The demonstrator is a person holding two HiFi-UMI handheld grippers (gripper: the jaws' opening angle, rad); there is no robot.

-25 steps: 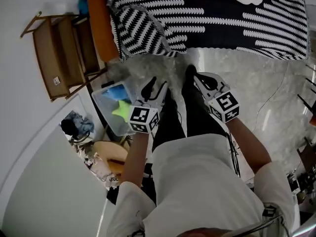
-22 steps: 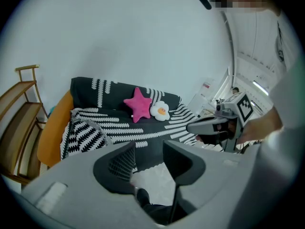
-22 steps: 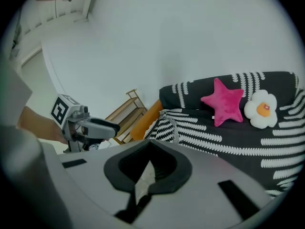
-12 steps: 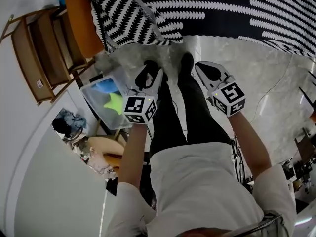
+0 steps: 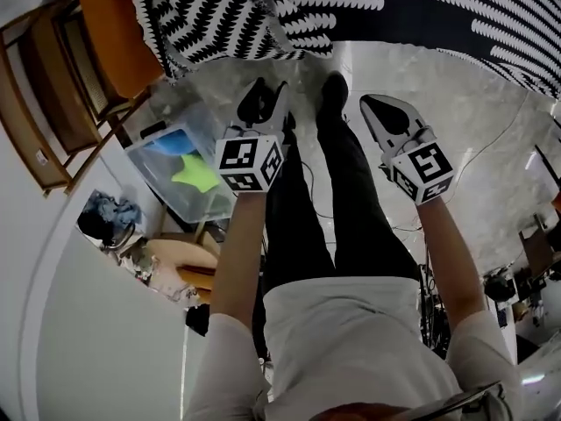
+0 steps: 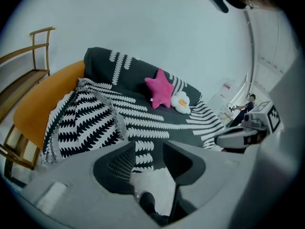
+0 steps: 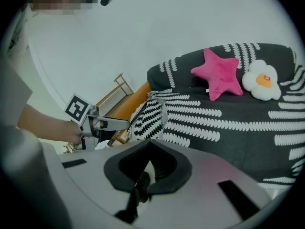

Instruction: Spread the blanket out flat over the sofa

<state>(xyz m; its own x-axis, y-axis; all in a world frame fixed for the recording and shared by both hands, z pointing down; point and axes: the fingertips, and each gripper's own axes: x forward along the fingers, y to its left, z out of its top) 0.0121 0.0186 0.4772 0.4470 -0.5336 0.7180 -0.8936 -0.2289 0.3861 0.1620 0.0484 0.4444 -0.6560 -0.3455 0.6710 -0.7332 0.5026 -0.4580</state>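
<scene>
Black-and-white leaf-patterned blanket (image 6: 157, 118) — draped across the orange-armed sofa (image 6: 43, 104), one end bunched over the armrest; left gripper (image 5: 266, 99) jaws apart and empty, right gripper (image 5: 370, 103) jaws closed together on nothing — both clear of the cloth.

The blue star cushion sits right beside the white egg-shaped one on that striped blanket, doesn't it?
Not blue: the star cushion is pink, as the right gripper view shows. It does sit right beside the white egg-shaped cushion on the striped blanket.
</scene>
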